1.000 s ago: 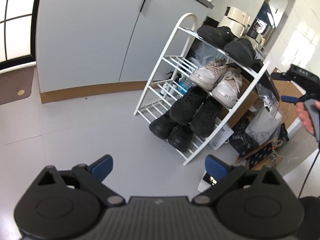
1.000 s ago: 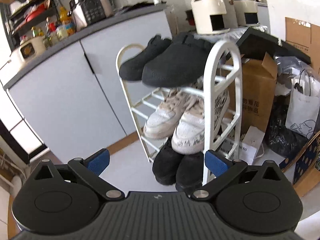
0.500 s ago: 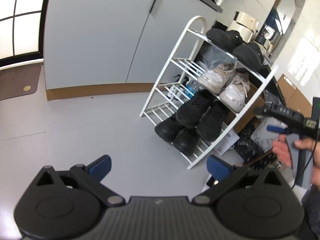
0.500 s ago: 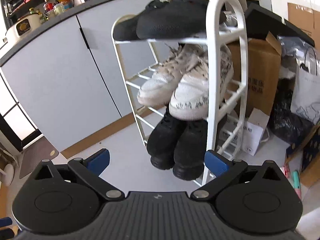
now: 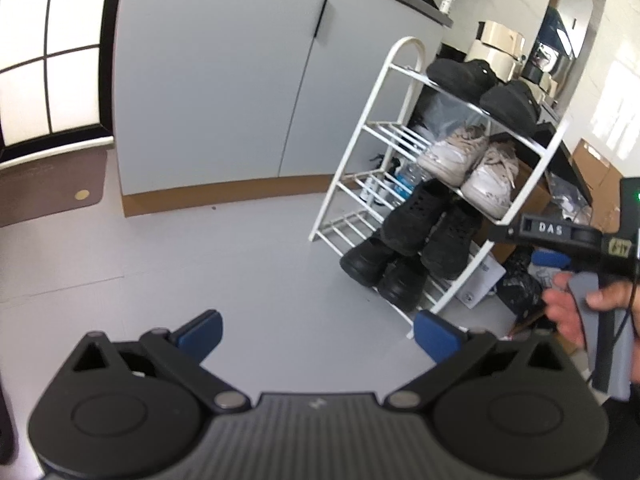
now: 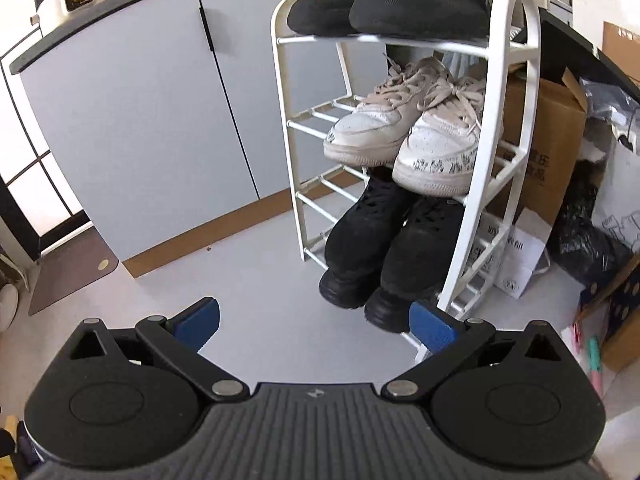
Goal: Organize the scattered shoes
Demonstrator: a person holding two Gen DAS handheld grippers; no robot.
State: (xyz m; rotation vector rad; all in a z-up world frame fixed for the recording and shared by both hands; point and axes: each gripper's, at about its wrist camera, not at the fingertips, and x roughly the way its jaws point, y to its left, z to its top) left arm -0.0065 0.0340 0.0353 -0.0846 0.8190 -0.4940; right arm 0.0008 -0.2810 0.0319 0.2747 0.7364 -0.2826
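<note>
A white wire shoe rack (image 5: 362, 148) (image 6: 520, 60) stands by grey cabinets. Its top shelf carries a pair of black slip-ons (image 5: 460, 74) (image 6: 416, 2). Below them sit white sneakers (image 5: 456, 156) (image 6: 436, 148), then black lace-up shoes (image 5: 416, 220) (image 6: 368, 224), then black boots (image 5: 366, 260) (image 6: 344, 290) on the lowest shelf. My left gripper (image 5: 316, 338) is open and empty over the grey floor, well short of the rack. My right gripper (image 6: 314, 326) is open and empty, close in front of the rack's lower shelves; a hand holds it at the right edge of the left wrist view (image 5: 580, 240).
Grey cabinet doors (image 5: 224, 92) with a brown plinth stand behind the rack. A cardboard box (image 6: 548, 148), bags (image 6: 588, 240) and a white carton (image 6: 516, 256) crowd the floor right of it. A brown mat (image 5: 52, 192) lies by the window at left.
The right gripper has dropped lower and come nearer to the rack's lower shelves. The left view has shifted, so the rack sits further right and the hand-held right gripper looms larger.
</note>
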